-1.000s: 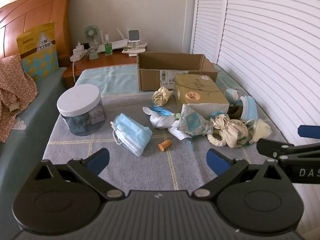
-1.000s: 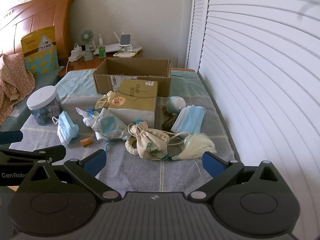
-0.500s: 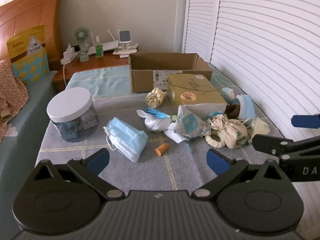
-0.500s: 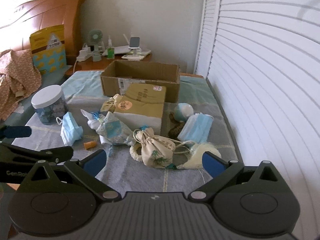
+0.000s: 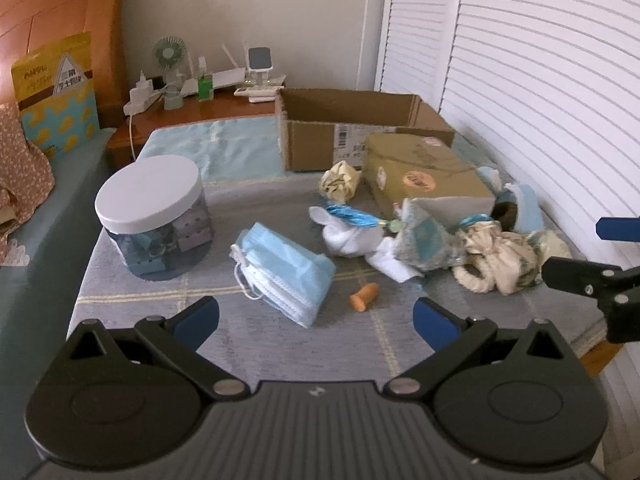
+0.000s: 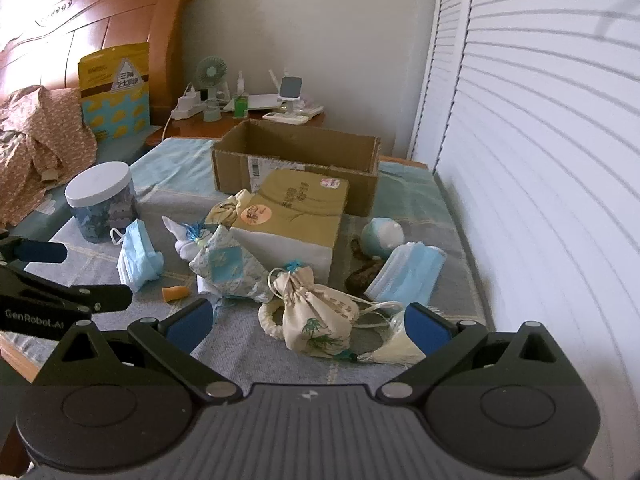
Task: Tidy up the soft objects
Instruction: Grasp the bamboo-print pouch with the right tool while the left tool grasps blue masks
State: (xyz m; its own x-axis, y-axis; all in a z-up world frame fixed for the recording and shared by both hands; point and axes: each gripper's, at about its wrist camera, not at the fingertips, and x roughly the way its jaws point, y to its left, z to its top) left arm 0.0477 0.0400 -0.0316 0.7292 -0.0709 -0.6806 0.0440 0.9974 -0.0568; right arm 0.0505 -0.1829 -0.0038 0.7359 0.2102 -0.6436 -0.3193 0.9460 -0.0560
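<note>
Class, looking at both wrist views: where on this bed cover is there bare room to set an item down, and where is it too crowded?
Bare cover lies between the jar and the cardboard box, and in front of the left mask stack. It is crowded from the tan carton to the drawstring pouch.

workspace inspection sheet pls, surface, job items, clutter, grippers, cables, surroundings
Surface: grey checked cloth over a table, teal cloth behind it.
Job's things: mask stack front left; second mask stack at right; drawstring pouch with cream tassel; patterned blue sachet; white bundle with blue tie; open cardboard box at back.
Clutter: white-lidded jar; tan closed box; small orange piece.
Grippers: left gripper and right gripper both open, holding nothing, above the near edge.
Cables: white cord hanging from the nightstand power strip.
Surroundings: wooden headboard, nightstand with fan, louvred doors.
</note>
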